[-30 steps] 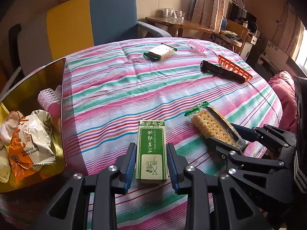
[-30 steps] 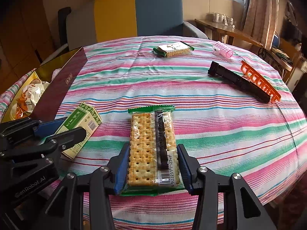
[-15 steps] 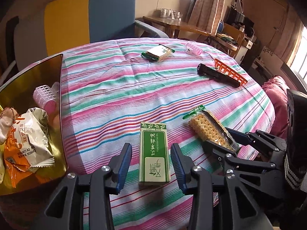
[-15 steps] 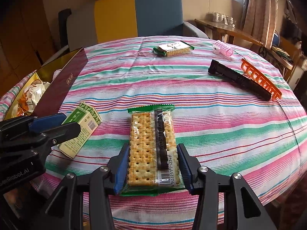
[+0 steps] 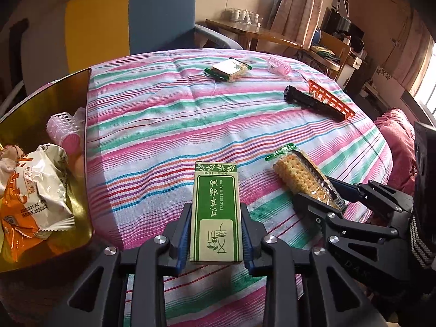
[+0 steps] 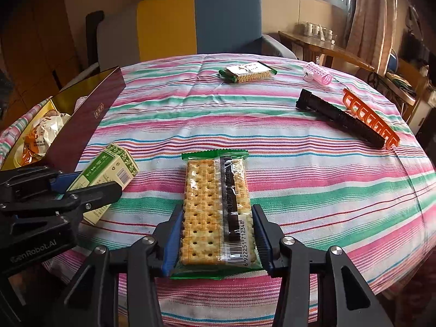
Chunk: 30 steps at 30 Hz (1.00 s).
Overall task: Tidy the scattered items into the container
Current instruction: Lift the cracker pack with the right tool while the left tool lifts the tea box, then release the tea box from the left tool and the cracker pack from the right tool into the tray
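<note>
A green essential-oil box (image 5: pixel 216 212) lies lengthwise between the fingers of my left gripper (image 5: pixel 216 218). The jaws are closing in and both blue pads press its long sides. From the right wrist view the same green box (image 6: pixel 106 174) sticks out of the left gripper (image 6: pixel 68 193) at the left. My right gripper (image 6: pixel 218 234) is shut on a clear cracker pack (image 6: pixel 216 207) resting on the striped cloth, with a pad against each side. The gold-lined container (image 5: pixel 54 100) stands at the left and holds a snack bag (image 5: pixel 41 190) and a pink roller (image 5: pixel 64 130).
Further back on the striped table lie a second cracker pack (image 6: pixel 249 72), a pink hair roller (image 6: pixel 318 75) and a black-and-orange comb (image 6: pixel 346 120). A blue and yellow chair (image 6: pixel 199 21) stands behind the table. The container's maroon wall (image 6: pixel 90 125) is beside the left gripper.
The left jaws spread wider half a second ago, then closed onto the green box, which now fills the gap between the pads. The right gripper and cracker pack have not moved.
</note>
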Each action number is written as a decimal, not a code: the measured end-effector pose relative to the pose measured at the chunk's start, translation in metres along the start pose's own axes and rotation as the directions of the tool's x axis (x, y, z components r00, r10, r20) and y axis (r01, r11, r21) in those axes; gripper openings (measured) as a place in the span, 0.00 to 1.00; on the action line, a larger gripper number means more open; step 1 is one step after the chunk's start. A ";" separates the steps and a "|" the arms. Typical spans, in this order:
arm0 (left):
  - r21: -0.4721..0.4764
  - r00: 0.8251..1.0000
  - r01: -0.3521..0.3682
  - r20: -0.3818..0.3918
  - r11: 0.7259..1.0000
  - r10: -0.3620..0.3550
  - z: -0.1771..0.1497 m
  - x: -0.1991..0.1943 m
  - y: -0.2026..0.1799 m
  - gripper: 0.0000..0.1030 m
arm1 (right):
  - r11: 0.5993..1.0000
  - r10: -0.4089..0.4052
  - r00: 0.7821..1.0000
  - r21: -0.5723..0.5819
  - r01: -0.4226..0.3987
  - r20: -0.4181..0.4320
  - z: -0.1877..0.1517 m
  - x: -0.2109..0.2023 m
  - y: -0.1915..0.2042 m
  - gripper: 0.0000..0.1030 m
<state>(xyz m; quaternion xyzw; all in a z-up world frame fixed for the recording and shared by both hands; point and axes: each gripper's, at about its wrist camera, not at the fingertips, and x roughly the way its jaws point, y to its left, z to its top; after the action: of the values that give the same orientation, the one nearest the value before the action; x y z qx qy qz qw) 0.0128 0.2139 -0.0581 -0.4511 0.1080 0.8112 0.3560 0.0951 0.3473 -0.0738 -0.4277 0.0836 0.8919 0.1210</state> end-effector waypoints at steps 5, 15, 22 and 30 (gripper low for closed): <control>-0.039 0.998 -0.008 0.059 0.999 0.011 0.003 -0.026 0.013 0.30 | 0.998 0.045 0.999 0.037 -0.045 0.004 0.010 -0.004 0.000 0.47; -0.237 0.967 -0.102 0.205 0.966 0.153 -0.003 -0.097 0.093 0.30 | 0.975 0.203 0.976 -0.109 -0.194 0.075 0.070 -0.018 0.073 0.47; -0.363 0.944 -0.205 0.172 0.909 0.281 -0.012 -0.106 0.169 0.30 | 0.913 0.344 0.938 -0.254 -0.320 0.053 0.116 -0.007 0.153 0.47; -0.415 0.946 -0.239 0.104 0.878 0.307 -0.022 -0.085 0.211 0.30 | 0.869 0.386 0.921 -0.311 -0.385 -0.062 0.150 0.043 0.223 0.47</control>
<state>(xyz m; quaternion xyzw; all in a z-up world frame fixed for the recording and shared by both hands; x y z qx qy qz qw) -0.0864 0.0095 -0.0326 -0.4245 -0.0261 0.8931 0.1464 -0.1068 0.1779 -0.0045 -0.4152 0.0226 0.9002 -0.1294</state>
